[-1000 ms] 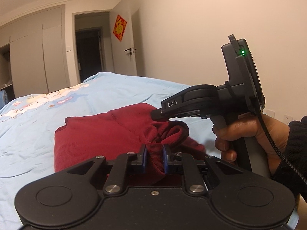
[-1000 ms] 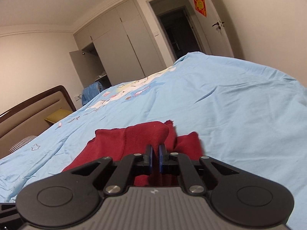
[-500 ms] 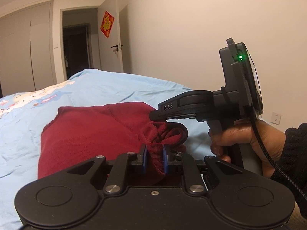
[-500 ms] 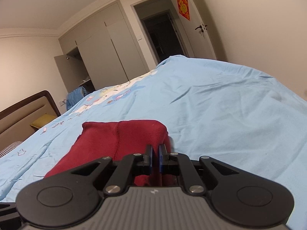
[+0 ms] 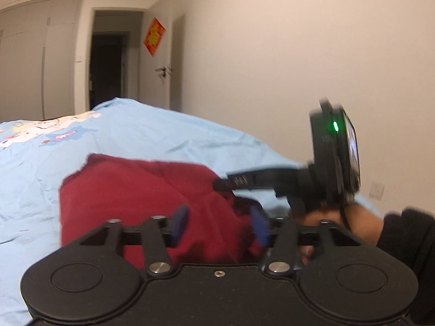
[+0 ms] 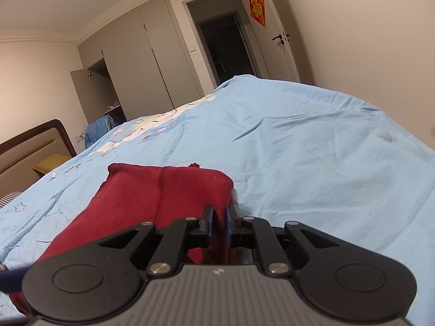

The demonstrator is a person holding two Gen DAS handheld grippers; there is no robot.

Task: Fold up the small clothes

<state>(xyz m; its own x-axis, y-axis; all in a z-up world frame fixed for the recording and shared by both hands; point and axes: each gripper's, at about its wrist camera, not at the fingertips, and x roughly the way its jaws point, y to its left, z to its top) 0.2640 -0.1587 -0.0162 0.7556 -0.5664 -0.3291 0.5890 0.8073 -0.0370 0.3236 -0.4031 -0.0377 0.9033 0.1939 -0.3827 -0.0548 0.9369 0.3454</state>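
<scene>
A dark red knitted garment (image 5: 130,195) lies folded on the light blue bed sheet (image 5: 136,135). My left gripper (image 5: 218,218) is open, its blue pads spread on either side of a fold of the red cloth without pinching it. In the left wrist view the right gripper (image 5: 225,183) comes in from the right, held by a hand (image 5: 353,222), with its tip at the garment's near corner. In the right wrist view the red garment (image 6: 163,190) reaches back between the fingers, and my right gripper (image 6: 218,218) is shut on its edge.
The blue sheet (image 6: 299,149) stretches far ahead and to the right. A headboard (image 6: 32,141) and a yellow pillow (image 6: 49,163) are at the left. Wardrobe doors (image 6: 141,62), one ajar, an open doorway (image 6: 225,46) and a plain wall (image 5: 299,68) close off the room.
My left gripper's jaws have opened and released the bunched red fabric they pinched. The right gripper has sunk lower towards the bed, still holding the cloth.
</scene>
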